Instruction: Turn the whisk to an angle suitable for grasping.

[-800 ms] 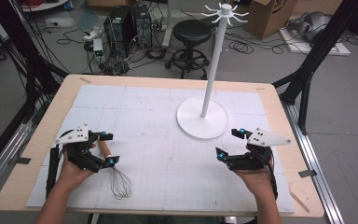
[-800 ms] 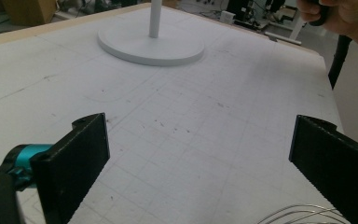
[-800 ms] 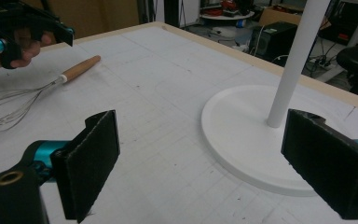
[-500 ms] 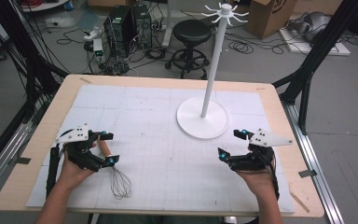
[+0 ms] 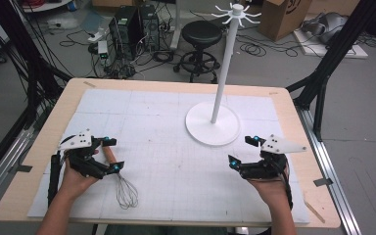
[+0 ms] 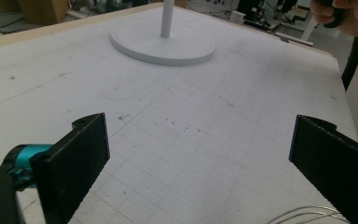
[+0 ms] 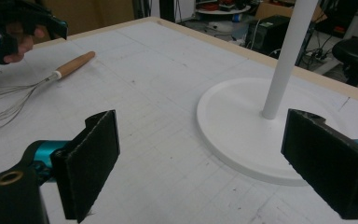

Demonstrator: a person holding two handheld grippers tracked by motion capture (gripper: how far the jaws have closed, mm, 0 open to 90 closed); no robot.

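Note:
A wire whisk [image 5: 126,191] with a wooden handle [image 5: 109,155] lies on the white mat at the front left. My left gripper [image 5: 112,155] hovers over that handle, open. In the left gripper view its jaws [image 6: 199,135] stand wide apart with only mat between them, and a few whisk wires [image 6: 303,215] show at the bottom right. My right gripper [image 5: 242,151] is open at the front right, just before the white stand's round base [image 5: 212,129]. The right gripper view shows its own gripper [image 7: 200,126] holding nothing, with the whisk handle [image 7: 74,64] far left and the stand's pole [image 7: 289,56] ahead.
The white stand's pole [image 5: 223,73] rises from the base to a ring of hooks [image 5: 236,12]. The wooden table edge [image 5: 39,147] frames the gridded mat [image 5: 176,161]. A stool [image 5: 201,34], computers and cables stand on the floor beyond.

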